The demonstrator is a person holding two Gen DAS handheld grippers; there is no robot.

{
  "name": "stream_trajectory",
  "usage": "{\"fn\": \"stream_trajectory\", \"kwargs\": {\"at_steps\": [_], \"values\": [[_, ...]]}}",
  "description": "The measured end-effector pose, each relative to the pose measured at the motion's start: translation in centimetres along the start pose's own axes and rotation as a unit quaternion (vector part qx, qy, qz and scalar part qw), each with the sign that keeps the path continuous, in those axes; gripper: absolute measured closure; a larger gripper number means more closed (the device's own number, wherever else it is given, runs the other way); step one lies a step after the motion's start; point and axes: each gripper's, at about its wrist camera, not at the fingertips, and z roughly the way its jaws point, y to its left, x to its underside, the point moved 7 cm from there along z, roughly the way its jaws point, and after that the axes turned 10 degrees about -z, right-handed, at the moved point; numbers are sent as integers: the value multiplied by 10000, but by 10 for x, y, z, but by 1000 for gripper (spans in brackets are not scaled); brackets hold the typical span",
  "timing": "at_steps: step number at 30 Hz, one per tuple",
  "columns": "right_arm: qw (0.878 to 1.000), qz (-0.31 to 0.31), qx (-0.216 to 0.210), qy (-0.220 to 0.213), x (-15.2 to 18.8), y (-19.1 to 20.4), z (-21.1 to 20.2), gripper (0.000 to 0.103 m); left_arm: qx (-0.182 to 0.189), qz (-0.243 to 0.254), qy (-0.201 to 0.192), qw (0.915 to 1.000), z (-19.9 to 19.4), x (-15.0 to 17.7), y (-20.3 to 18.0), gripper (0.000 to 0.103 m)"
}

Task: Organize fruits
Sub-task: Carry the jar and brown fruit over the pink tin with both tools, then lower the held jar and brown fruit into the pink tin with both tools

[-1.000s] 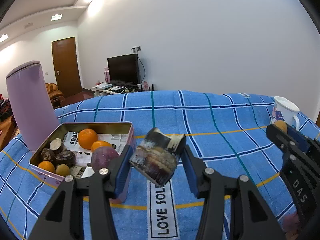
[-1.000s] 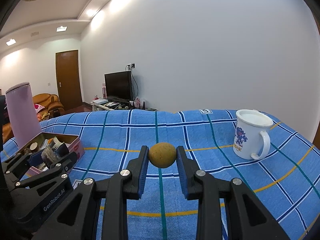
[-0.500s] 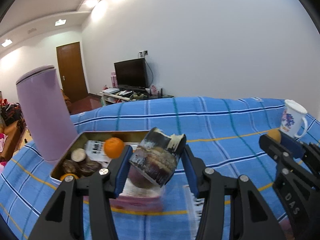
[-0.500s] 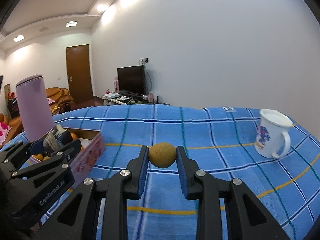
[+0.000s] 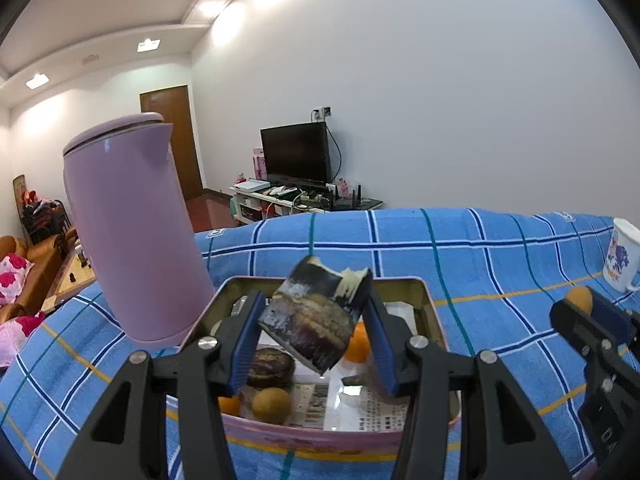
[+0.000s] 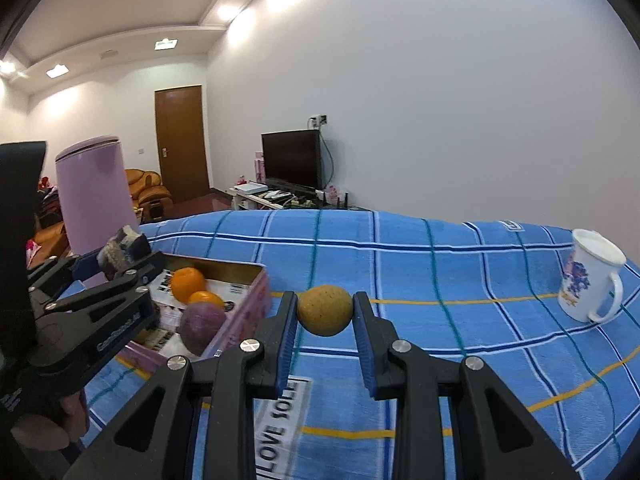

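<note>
A shallow rectangular pink metal tin [image 5: 434, 318], lined with printed paper and sitting on a table under a blue checked cloth [image 5: 500, 248], is the landmark here; it appears to be where the fruit is being gathered.

The left gripper [image 5: 316, 334] hangs directly above the tin. Its blue-padded jaws are closed on a dark brown, stubby cylindrical chunk with pale torn ends [image 5: 316, 322], tilted so one end points down into the tin. Held over the open interior like this, the chunk looks ready to be lowered in; it is not yet released.

The right gripper [image 6: 325, 322] is just right of the tin, above the cloth. Its jaws are nearly together, pinching a small, round, yellow-brown speckled fruit [image 6: 325, 309] at its middle. Judging by the position, this fruit waits its turn beside the tin.

Inside the tin, seen from the right wrist view, lie two bright oranges [image 6: 188, 283] and a dull purple round fruit [image 6: 202, 326] against the wall nearest the right gripper. The left wrist view adds a dark brown, flat round piece [image 5: 271, 367] and a small tan round fruit [image 5: 271, 405] near the front wall.

Just left of and behind the tin stands a tall lilac kettle with a lid [image 5: 132, 232], close enough to limit approach from that side. Well to the right of the tin sits a white mug with a blue pattern [image 6: 590, 286].
</note>
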Motion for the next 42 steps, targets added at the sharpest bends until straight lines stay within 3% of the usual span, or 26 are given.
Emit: {"fn": "stream_trajectory", "kwargs": {"at_steps": [9, 26, 42], "values": [[9994, -103, -322, -94, -19, 39, 11, 73, -181, -14, -186, 9997, 2, -11, 25, 51], [9972, 174, -668, -284, -57, 94, 53, 73, -762, -448, -77, 9961, 27, -20, 80, 51], [9984, 183, -539, -54, -46, 86, 73, 73, -869, -332, 122, 9956, 46, -14, 78, 51]]}}
